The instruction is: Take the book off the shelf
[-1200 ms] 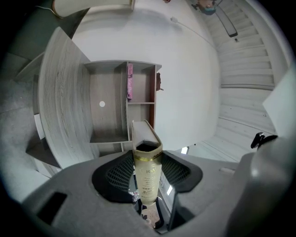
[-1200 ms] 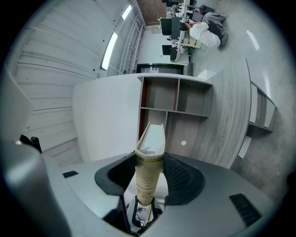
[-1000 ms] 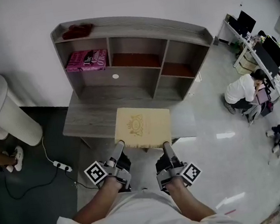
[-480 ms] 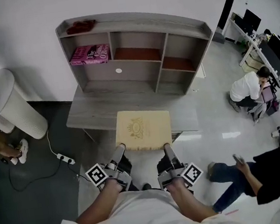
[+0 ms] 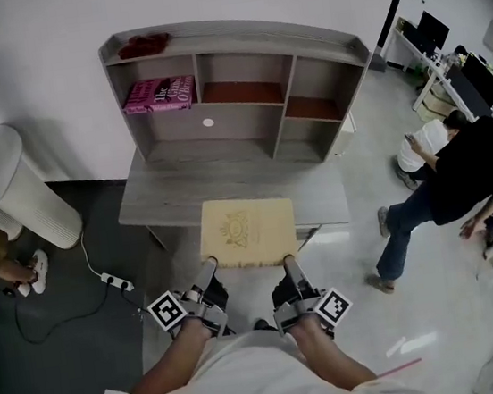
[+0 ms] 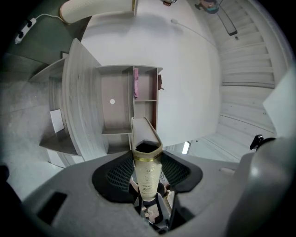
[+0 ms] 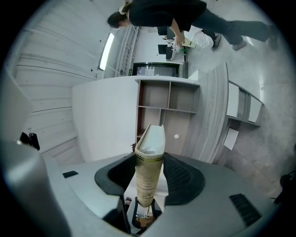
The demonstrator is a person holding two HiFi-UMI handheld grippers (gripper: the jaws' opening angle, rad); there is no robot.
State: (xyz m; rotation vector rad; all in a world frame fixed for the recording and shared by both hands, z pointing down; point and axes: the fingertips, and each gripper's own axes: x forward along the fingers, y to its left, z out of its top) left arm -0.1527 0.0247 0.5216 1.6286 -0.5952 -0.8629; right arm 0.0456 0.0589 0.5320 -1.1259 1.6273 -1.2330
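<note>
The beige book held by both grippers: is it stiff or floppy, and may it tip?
Probably stiff: the book lies flat without sagging, though gripped only at its near edge. Likely heavy for its size, since it looks thick and the left gripper and right gripper both clamp it. Its far edge may dip.

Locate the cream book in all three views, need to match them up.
Head view: cream book flat at centre, across the front edge of the desk in the picture.
Left gripper view: edge-on at lower centre.
Right gripper view: edge-on at lower centre.
Shared landmark: the grey shelf unit, beyond the book in every view.
</note>
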